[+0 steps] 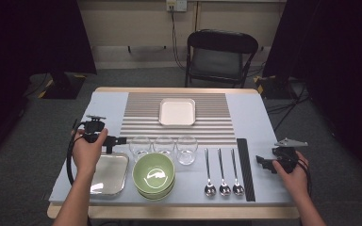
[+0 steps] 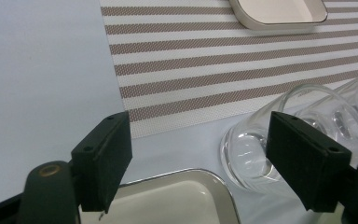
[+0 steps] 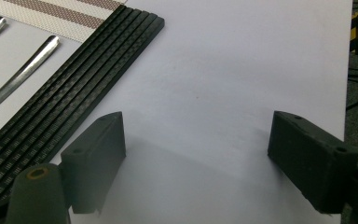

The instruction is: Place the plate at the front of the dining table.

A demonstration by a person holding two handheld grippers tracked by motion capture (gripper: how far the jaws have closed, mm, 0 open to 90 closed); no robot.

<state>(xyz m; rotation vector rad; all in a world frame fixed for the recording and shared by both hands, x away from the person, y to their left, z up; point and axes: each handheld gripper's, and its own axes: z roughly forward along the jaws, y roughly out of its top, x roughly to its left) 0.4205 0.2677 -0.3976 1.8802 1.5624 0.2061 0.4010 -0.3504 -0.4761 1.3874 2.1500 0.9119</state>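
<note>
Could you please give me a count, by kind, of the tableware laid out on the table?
Glasses: 3
Spoons: 3
Green bowls, stacked; the number in the stack cannot be told, counted as one stack: 1
White square dish: 1
Metal tray: 1
Striped placemat: 1
Black ribbed strip: 1
Total: 11
</note>
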